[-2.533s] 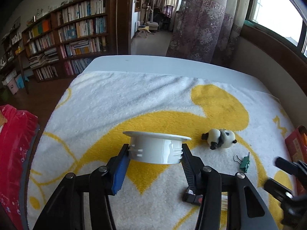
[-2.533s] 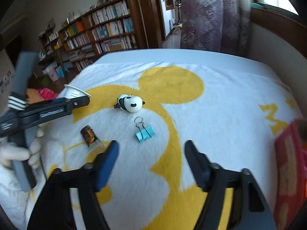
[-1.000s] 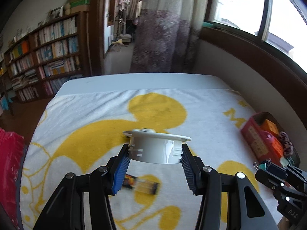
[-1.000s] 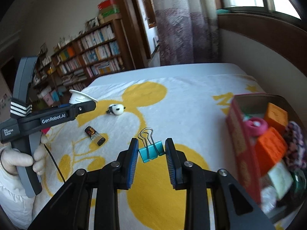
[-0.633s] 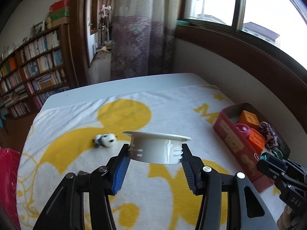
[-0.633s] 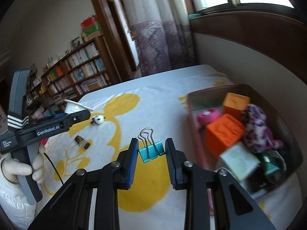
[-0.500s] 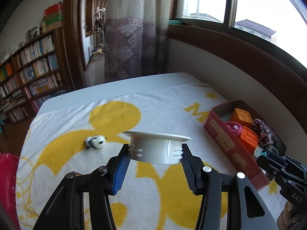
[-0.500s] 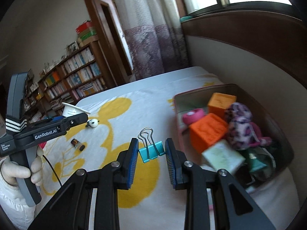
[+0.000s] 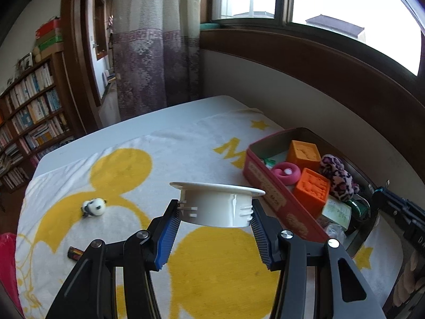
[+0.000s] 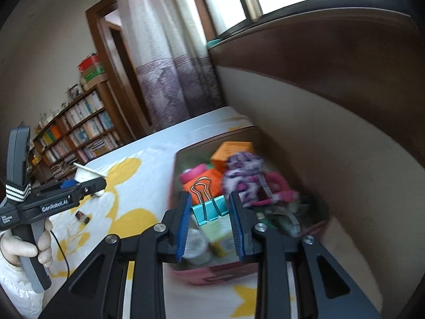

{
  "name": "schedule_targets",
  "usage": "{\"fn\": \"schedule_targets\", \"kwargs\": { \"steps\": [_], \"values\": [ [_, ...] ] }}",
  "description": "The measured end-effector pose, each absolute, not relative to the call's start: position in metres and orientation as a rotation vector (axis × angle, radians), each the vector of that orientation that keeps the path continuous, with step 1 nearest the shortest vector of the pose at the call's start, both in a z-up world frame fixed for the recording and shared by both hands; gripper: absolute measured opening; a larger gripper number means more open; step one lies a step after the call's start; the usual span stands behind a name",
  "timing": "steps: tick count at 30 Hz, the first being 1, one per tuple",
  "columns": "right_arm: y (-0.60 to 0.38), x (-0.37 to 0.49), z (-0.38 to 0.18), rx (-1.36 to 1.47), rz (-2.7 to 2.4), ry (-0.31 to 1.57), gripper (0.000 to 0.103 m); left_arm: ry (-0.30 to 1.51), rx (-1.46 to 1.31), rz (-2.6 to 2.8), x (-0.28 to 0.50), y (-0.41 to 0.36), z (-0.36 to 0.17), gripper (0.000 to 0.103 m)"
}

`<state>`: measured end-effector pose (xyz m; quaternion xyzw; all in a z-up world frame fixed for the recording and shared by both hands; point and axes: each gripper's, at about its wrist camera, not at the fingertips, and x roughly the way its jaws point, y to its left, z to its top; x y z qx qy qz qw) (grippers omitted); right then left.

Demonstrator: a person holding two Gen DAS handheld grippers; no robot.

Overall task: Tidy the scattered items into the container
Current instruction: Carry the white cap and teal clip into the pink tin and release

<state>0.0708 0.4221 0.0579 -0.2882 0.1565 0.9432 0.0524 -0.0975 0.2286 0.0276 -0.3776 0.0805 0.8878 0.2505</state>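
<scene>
Clip point(image 10: 211, 208) pinched in right gripper point(image 10: 209, 210) above red tin point(image 9: 268, 186); release belongs over a gap. Left gripper point(image 9: 215, 212) clamps white cap point(image 9: 216, 204).

Two fisheye wrist cameras, each looking forward and down along its own fingers

The left wrist view looks from close above the yellow-and-white blanket point(image 9: 212, 265) toward the window wall, with the red container point(image 9: 268, 186) to its right; the right wrist view sits nearly over that container point(image 10: 186, 273), facing the same wall, though its near edge is blurred. Both share the container, the blanket, the curtain point(image 9: 154, 53) and the bookshelves point(image 10: 79, 130); the right view also catches the left gripper point(image 10: 87, 178) from the side
</scene>
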Motion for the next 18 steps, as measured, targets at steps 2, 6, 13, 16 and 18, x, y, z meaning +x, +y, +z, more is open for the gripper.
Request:
{"fn": "schedule_targets", "kwargs": {
  "steps": [2, 6, 13, 16, 18],
  "values": [
    [0.435, 0.075, 0.058, -0.856, 2.846, 0.482, 0.031, 0.228, -1.031, 2.404, -0.098, 0.236, 0.026, 0.054],
    [0.451, 0.081, 0.059, -0.830, 2.817, 0.497, 0.031, 0.241, -1.034, 2.379, -0.099, 0.251, 0.023, 0.054],
    [0.463, 0.079, 0.055, -0.831, 2.799, 0.502, 0.031, 0.259, -1.037, 2.345, -0.100, 0.272, 0.023, 0.054],
    [0.465, 0.076, 0.052, -0.836, 2.794, 0.493, 0.031, 0.260, -1.034, 2.327, -0.099, 0.281, 0.024, 0.054],
    [0.467, 0.073, 0.051, -0.840, 2.792, 0.496, 0.032, 0.264, -1.030, 2.315, -0.098, 0.287, 0.024, 0.054]
  ]
}}
